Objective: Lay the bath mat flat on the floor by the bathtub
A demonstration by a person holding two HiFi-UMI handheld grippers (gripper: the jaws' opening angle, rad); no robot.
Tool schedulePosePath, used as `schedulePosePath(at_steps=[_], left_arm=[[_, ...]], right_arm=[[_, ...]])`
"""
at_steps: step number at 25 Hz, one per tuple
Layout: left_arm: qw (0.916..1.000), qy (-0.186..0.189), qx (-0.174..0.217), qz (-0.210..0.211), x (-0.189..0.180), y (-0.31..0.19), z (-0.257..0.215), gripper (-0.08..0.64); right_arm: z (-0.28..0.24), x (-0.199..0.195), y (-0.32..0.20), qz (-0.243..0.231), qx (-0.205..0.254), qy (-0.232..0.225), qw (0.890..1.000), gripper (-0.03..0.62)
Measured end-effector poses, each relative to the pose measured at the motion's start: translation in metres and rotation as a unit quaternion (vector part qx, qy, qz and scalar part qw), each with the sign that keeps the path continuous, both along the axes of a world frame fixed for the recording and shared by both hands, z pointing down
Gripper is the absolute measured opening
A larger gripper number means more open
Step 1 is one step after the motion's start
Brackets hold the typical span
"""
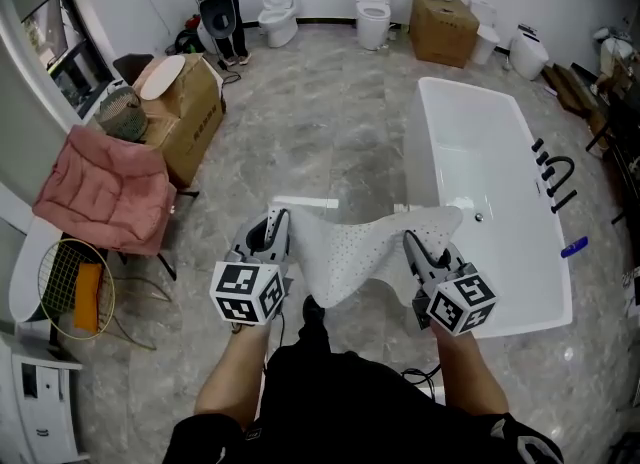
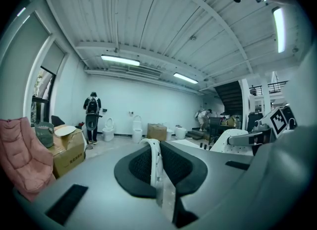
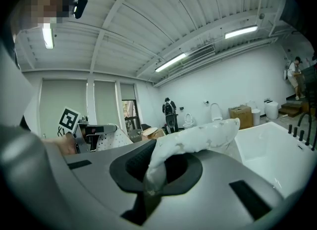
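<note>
A white perforated bath mat [image 1: 365, 247] hangs in the air between both grippers, sagging in the middle above the grey floor beside the white bathtub [image 1: 490, 152]. My left gripper [image 1: 277, 220] is shut on the mat's left edge; in the left gripper view the thin mat edge [image 2: 155, 162] stands pinched between the dark pads. My right gripper [image 1: 411, 241] is shut on the mat's right edge, and in the right gripper view the folded mat [image 3: 193, 142] rises out of the jaws toward the bathtub [image 3: 270, 149].
A pink cushioned chair [image 1: 105, 192] and a cardboard box [image 1: 185, 112] stand at the left. Toilets [image 1: 373, 2] and another box [image 1: 443, 27] line the far wall. A person [image 2: 92, 115] stands at the back. A white strip [image 1: 305, 202] lies on the floor.
</note>
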State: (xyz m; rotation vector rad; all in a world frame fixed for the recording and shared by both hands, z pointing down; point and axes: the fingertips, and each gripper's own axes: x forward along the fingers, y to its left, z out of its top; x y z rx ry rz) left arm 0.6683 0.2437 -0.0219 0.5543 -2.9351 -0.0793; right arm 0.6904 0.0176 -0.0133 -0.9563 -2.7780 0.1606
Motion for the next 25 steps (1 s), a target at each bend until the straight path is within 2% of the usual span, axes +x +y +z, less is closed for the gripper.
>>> schedulePosePath(at_steps=[6,15,25], left_arm=[[1.0,0.0,0.003,0.008,-0.061,0.018,0.001,0.023],[0.9996,0.016,0.015,0.019,-0.182,0.081,0.011,0.023],[0.9992,0.024,0.028,0.018,-0.251,0.146,0.017,0.023]], right_arm=[[0.003,-0.059,0.013,0.013,0.002,0.011,1.0,0.029],[0.015,-0.169,0.078,0.014,0.018,0.036,0.999,0.029],[0.02,-0.24,0.14,0.015,0.024,0.053,0.998,0.029]])
